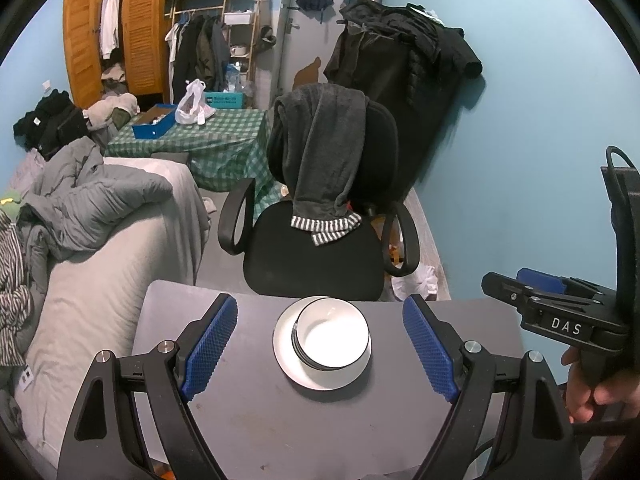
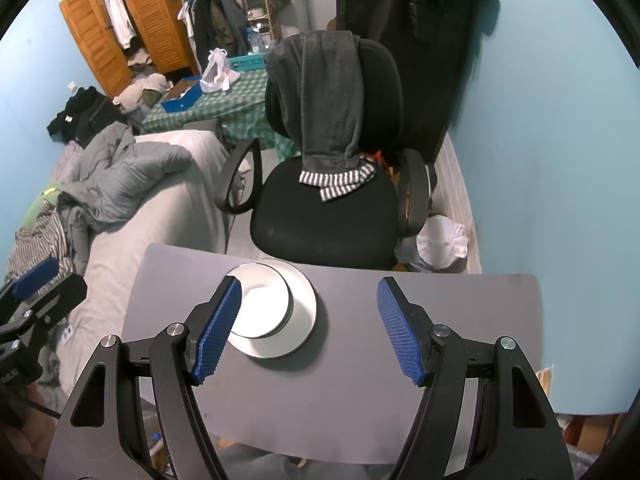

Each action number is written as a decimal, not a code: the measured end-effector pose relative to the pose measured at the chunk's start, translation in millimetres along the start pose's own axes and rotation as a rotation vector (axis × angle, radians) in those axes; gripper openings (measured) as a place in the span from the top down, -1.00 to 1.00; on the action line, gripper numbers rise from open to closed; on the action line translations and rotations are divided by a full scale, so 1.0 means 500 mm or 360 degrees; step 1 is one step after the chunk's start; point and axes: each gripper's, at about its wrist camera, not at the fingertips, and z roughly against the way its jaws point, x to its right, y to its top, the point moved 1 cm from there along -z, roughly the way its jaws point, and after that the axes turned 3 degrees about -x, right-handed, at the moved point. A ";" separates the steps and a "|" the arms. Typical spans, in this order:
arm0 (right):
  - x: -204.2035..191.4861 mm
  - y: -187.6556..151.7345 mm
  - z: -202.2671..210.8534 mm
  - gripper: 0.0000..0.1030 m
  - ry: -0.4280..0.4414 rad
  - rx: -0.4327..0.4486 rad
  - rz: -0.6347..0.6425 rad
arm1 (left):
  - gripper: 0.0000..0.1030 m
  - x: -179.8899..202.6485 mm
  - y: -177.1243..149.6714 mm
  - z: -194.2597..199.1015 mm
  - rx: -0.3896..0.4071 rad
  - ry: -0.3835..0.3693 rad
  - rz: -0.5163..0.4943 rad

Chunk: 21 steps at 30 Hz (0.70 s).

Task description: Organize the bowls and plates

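A white plate (image 1: 320, 382) lies on the small grey table (image 1: 320, 432) near its far edge, and a nested stack of white bowls (image 1: 334, 334) stands on it. My left gripper (image 1: 320, 299) hovers over the table with the stack ahead between its wide-spread blue pads (image 1: 212, 344), which do not touch it. In the right wrist view the plate (image 2: 304, 320) and the bowls (image 2: 264, 304) sit left of centre, partly behind the left pad (image 2: 218, 328). My right gripper (image 2: 309, 280) is open and holds nothing.
A black office chair (image 1: 316, 256) draped with a dark garment stands just past the table. A bed with grey bedding (image 1: 104, 264) lies to the left and a blue wall to the right. A hand (image 1: 580, 380) holds the right gripper (image 1: 508, 280); the left gripper (image 2: 40, 280) shows at the edge.
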 end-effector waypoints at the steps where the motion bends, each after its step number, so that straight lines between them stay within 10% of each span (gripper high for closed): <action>1: 0.000 0.000 0.000 -0.35 0.0001 -0.0001 0.0000 | -0.67 0.000 0.000 0.000 0.0001 0.0002 0.0000; 21: -0.014 -0.030 0.000 -0.35 -0.0004 -0.0024 0.0014 | -0.67 0.004 -0.001 -0.006 -0.0020 0.0039 -0.0046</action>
